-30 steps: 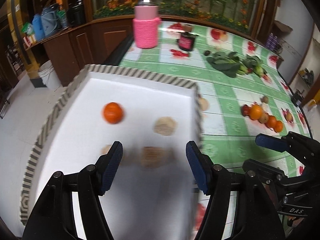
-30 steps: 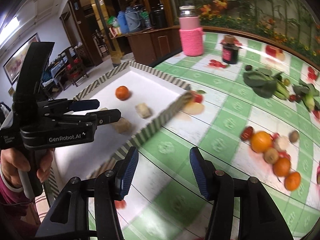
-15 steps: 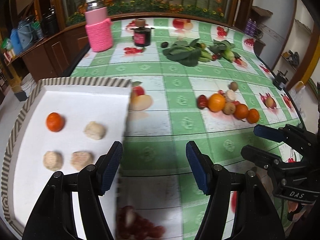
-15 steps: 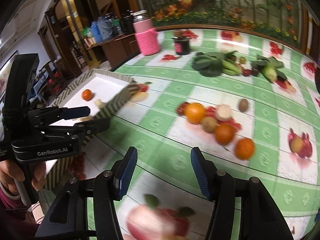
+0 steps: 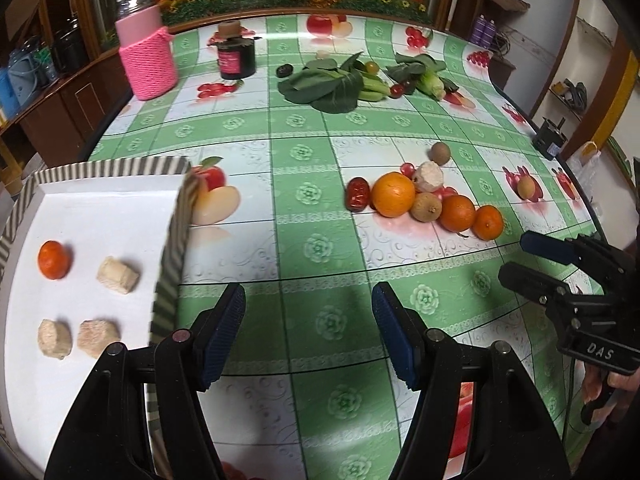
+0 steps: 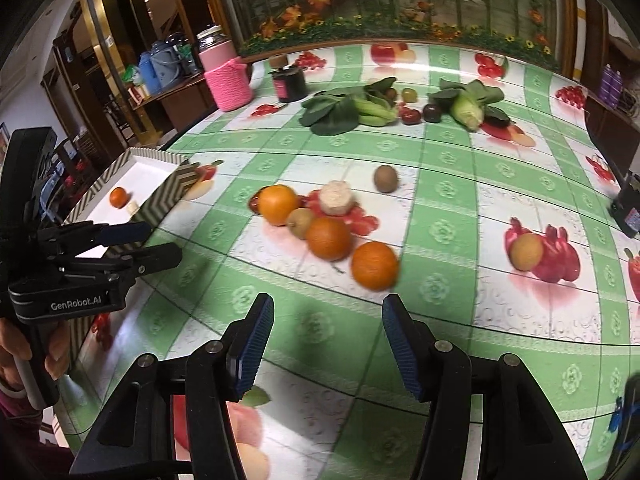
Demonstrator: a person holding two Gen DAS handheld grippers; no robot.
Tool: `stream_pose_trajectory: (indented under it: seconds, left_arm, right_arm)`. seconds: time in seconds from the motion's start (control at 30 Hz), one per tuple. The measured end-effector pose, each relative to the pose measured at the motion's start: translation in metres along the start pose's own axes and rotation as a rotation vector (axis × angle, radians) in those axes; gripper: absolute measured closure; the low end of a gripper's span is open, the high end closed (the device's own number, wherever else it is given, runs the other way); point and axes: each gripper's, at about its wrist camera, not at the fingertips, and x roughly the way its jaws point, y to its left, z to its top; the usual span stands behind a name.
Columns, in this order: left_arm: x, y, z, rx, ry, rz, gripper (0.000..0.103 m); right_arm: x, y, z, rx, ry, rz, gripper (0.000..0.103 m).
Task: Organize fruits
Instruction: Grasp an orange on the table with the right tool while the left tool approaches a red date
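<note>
Left gripper [image 5: 308, 332]: jaws wide, empty; we note it has swung right off the tray [image 5: 176, 240] and now hangs over bare tablecloth [image 5: 320, 248].
Right gripper [image 6: 328, 344]: jaws wide, empty, now nearer the fruit pile [image 6: 320, 220].
Tray: one small orange [image 5: 54, 259] and three pale lumps [image 5: 118, 275], unmoved.
Pile: three oranges, kiwis and a red date [image 5: 357, 199], mid-table, well apart from the tray.

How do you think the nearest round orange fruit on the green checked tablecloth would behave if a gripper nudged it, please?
The nearest round orange fruit would probably roll: it looks spherical and sits free on the glossy tablecloth. Its rind looks firm, so it should tolerate squeezing.
</note>
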Motion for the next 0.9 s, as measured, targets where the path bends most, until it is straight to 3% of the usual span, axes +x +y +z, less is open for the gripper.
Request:
stream_pose_trajectory:
  seconds: [0.33,0.4,0.5,0.9]
  left_arm:
    - [0.012,-0.016,0.012,0.035,0.014,-0.024,0.038]
    - [0.015,-0.020,0.016,0.049,0.016,-0.027,0.038]
    - [0.022,-0.025,0.023,0.066,0.021,-0.031,0.038]
    - [0.048,-0.047,0.046,0.225,0.023,-0.075,0.038]
  right_arm:
    - [0.024,-0.016,0.012,-0.031,0.033,-0.057,0.048]
    - [0.028,-0.017,0.014,-0.035,0.035,-0.052,0.052]
    - [0.037,-0.018,0.018,-0.047,0.052,-0.042,0.072]
    - [0.033,-0.024,0.014,-0.034,0.031,-0.004,0.072]
